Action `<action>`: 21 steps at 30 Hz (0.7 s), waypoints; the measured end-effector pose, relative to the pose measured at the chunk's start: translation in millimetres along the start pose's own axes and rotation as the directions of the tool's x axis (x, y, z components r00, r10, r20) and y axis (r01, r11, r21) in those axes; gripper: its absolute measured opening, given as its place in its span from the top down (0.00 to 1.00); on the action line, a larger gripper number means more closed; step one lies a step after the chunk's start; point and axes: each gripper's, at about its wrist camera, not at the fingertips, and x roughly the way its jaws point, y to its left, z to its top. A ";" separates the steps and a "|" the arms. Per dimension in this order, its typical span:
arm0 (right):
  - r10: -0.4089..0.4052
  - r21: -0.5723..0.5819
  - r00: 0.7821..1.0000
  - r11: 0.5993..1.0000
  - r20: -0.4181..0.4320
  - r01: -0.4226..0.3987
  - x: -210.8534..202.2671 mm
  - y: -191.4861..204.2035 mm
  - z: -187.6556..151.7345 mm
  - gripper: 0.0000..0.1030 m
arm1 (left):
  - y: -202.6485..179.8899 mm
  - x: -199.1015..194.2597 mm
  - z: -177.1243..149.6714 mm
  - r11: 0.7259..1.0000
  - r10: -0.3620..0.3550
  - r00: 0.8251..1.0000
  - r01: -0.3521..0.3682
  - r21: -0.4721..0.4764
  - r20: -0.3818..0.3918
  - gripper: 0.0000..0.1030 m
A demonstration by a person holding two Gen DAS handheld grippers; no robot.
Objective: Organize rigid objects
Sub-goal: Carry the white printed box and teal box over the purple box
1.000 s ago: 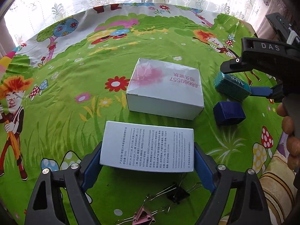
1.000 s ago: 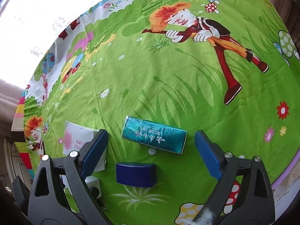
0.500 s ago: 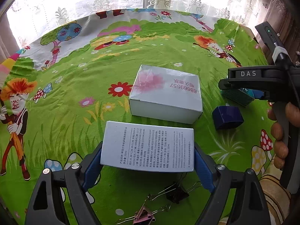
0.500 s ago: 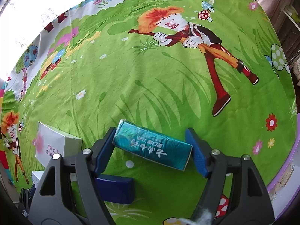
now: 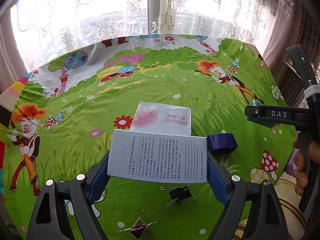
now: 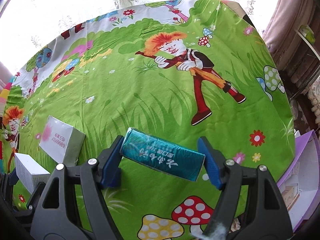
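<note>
In the left wrist view, a white carton [image 5: 157, 157] printed with small text sits in the lower middle of the frame, clamped at its two short ends by the blue pads of the left gripper [image 5: 158, 170]. It is lifted clear of the cloth, and its far edge overlaps the view of a larger white box [image 5: 162, 119] with a pink flower print and a phone number, which lies flat on the green cartoon tablecloth [image 5: 80, 104] at centre frame. Just right of the carton a dark blue block [image 5: 222, 143] rests on the cloth. Below the carton, near the bottom edge, lie a black binder clip [image 5: 180, 193] and a pink binder clip [image 5: 140, 229], apart from each other.

In the right wrist view, a teal packet [image 6: 162, 157] with white characters fills the lower middle, grasped lengthwise between the pads of the right gripper [image 6: 162, 160]; it lies slightly tilted, left end higher in the frame. The same gripper shows at the right edge of the left wrist view, marked DAS, with a person's fingers [image 5: 304, 164] wrapped round its handle. At the left of the right wrist view the flower-printed box stands on the cloth, with the white carton at the lower left edge beneath it. A purple tray [image 6: 300, 160] sits at the right edge, off the cloth. Lace curtains [image 5: 120, 10] over a bright window fill the top of both views.
</note>
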 end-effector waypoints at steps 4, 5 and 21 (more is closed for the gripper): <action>0.002 0.020 1.000 1.000 -0.005 -0.001 -12.3 -20.7 -11.7 0.25 | -20.0 -8.2 0.9 0.999 -0.012 1.000 0.011 0.048 0.016 0.16; 0.000 0.028 1.000 1.000 -0.005 0.000 -15.0 -26.7 -14.5 0.25 | -24.9 -10.6 1.2 0.998 -0.017 1.000 0.015 0.059 0.020 0.16; -0.019 0.113 1.000 0.993 0.002 0.019 -50.0 -112.9 -51.4 0.25 | -117.8 -45.6 -7.1 0.960 -0.135 0.991 0.127 0.251 0.018 0.16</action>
